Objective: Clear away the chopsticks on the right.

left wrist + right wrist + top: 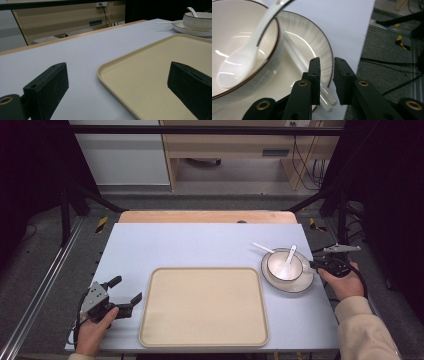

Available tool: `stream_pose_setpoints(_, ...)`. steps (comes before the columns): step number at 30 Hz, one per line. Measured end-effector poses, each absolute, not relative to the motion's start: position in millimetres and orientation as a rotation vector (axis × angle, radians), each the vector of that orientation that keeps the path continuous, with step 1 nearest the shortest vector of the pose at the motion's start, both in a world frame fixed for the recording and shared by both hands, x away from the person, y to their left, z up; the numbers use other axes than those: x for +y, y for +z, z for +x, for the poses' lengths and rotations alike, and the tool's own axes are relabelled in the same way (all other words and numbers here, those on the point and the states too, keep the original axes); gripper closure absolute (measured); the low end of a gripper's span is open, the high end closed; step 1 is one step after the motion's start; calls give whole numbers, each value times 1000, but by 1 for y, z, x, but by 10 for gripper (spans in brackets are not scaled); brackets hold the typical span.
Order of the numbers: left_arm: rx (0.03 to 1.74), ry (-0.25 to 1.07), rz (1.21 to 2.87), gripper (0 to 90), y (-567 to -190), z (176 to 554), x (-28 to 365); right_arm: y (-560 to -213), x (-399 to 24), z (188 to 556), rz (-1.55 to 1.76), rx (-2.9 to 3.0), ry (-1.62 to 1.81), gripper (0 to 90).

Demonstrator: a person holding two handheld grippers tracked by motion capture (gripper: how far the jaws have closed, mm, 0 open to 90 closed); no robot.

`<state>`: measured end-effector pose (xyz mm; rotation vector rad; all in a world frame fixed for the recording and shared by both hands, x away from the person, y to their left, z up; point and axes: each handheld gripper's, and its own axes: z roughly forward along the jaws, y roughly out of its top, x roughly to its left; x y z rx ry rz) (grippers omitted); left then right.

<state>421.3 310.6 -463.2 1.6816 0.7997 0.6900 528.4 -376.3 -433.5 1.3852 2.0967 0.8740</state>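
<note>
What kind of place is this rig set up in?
Probably a lab data-collection station, not a home: a dark metal frame boxes in the table, loose cables trail behind, and the tableware is a staged tray and bowl.

Empty cream tray (204, 307), bowl (284, 265) with spoon (288, 261) on plate (300, 285)

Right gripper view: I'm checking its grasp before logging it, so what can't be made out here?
- Chopsticks: whether the right gripper pinches them; its near jaw covers the contact.
- Chopsticks' far ends: hidden behind the bowl.
- Spoon: handle end cut off by the top edge.
- Plate: left part cut off by the frame.
</note>
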Motion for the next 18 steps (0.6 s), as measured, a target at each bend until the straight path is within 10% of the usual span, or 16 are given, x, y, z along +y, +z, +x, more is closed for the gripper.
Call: stream_pose_setpoints(18, 791, 688, 1698, 33, -464, 421, 308, -441, -374, 540, 1385, 2156, 878, 798)
